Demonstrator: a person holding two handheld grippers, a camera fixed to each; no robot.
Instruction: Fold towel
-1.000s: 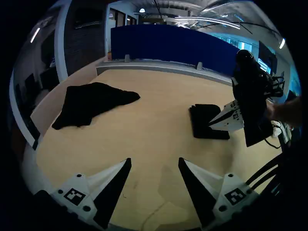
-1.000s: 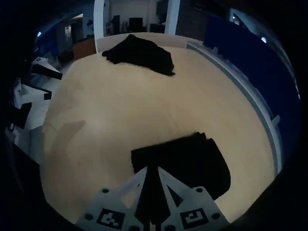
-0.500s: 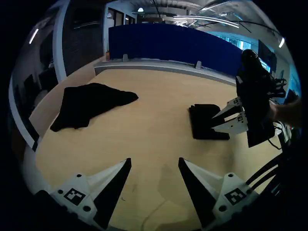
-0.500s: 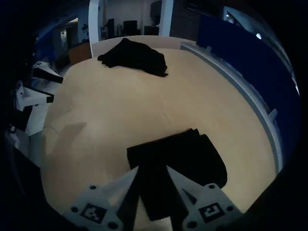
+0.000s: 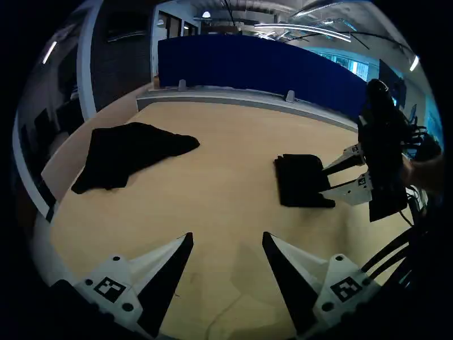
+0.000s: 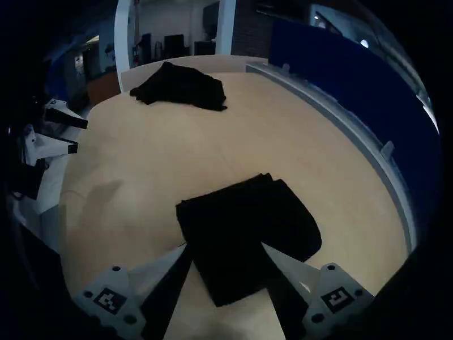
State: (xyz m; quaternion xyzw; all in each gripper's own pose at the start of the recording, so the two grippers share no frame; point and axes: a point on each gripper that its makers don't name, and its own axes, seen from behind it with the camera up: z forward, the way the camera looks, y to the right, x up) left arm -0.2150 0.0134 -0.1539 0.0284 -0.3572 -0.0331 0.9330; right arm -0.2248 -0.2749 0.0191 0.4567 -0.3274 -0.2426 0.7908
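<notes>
On the tabletop (image 5: pixel 226 147) lies the folded black towel (image 6: pixel 249 226). Right tongs (image 6: pixel 225 245) stand apart, straddling its near corner. Left tongs (image 5: pixel 226 249), also apart, hover well away from the towel; a crumpled dark cloth (image 5: pixel 130 153) lies far beyond it.

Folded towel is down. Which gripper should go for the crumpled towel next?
Left, probably. The left gripper is open over bare table, with the crumpled towel ahead and nearer. The right gripper stands open astride the folded towel, farther from it.
</notes>
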